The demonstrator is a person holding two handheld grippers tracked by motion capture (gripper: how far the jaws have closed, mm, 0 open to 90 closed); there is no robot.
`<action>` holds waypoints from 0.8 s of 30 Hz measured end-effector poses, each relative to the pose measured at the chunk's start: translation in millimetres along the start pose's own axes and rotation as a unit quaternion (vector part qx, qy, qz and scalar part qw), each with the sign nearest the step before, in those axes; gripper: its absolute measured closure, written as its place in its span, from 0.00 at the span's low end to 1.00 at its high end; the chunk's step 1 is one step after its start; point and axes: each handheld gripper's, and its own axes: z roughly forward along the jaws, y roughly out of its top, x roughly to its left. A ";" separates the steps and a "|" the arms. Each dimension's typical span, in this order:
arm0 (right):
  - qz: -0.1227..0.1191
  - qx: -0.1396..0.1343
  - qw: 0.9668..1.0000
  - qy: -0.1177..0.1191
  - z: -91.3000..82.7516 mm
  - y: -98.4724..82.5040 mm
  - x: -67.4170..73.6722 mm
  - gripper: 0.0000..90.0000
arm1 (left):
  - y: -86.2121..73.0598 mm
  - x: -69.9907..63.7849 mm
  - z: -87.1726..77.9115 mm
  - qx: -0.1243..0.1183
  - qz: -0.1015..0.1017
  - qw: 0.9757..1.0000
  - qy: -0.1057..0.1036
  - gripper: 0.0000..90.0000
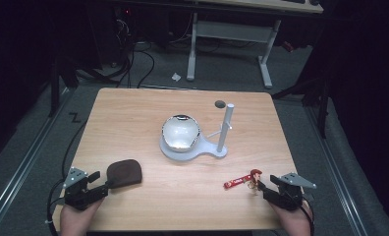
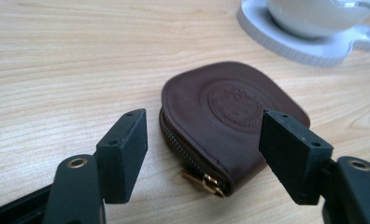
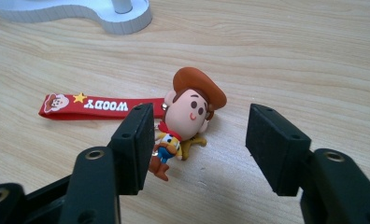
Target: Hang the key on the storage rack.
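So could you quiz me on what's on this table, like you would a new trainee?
1. True or false: the left gripper is clamped shut on the brown zip pouch.
2. What lies between the open jaws of the right gripper? A) a spoon B) a cowboy figure keychain C) a battery
3. What word is printed on the red strap?

Key
1. False: both jaws stand apart from the pouch.
2. B
3. WOODY, upside down in the right gripper view.
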 end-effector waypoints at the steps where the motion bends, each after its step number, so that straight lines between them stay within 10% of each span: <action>1: 0.001 0.001 1.000 0.001 0.0 -0.6 0.0 0.50 | 0.0 0.0 0.0 0.000 0.000 1.000 0.000 0.37; 24: -0.015 0.031 0.999 0.016 1.1 0.3 5.7 0.55 | -1.5 -5.7 3.4 0.009 0.039 0.999 -0.004 0.39</action>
